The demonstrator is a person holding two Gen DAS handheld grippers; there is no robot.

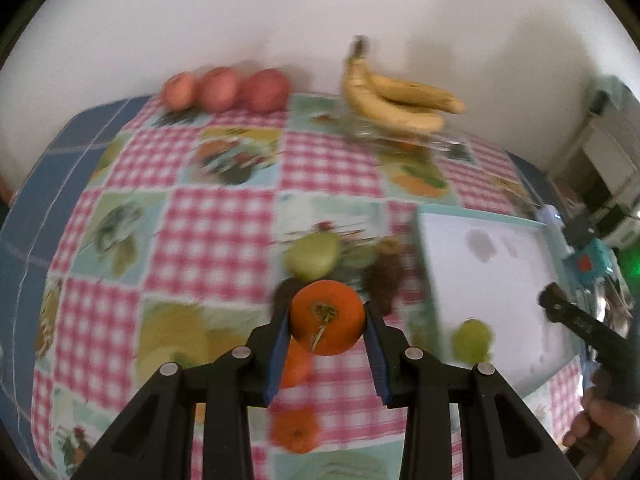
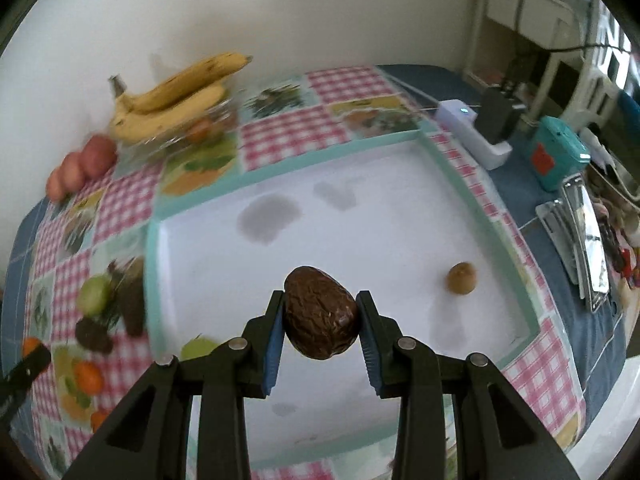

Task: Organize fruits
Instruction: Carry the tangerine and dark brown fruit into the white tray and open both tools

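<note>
My left gripper [image 1: 327,320] is shut on an orange fruit [image 1: 327,317] with its stem end facing me, held above the checked tablecloth. My right gripper [image 2: 320,314] is shut on a dark brown avocado [image 2: 320,312], held over the white tray [image 2: 400,184] with a teal rim. A kiwi [image 2: 461,278] and a green fruit [image 2: 198,348] lie in the tray; the green fruit also shows in the left wrist view [image 1: 472,340]. On the cloth lie a green pear [image 1: 314,257], dark fruits [image 1: 382,280] and two oranges [image 1: 294,364].
Three red apples [image 1: 224,88] sit by the far wall. Bananas [image 1: 396,98] rest in a glass bowl [image 1: 396,136]. A white device [image 2: 472,132], a teal box [image 2: 558,156] and metal tools [image 2: 580,240] lie right of the tray.
</note>
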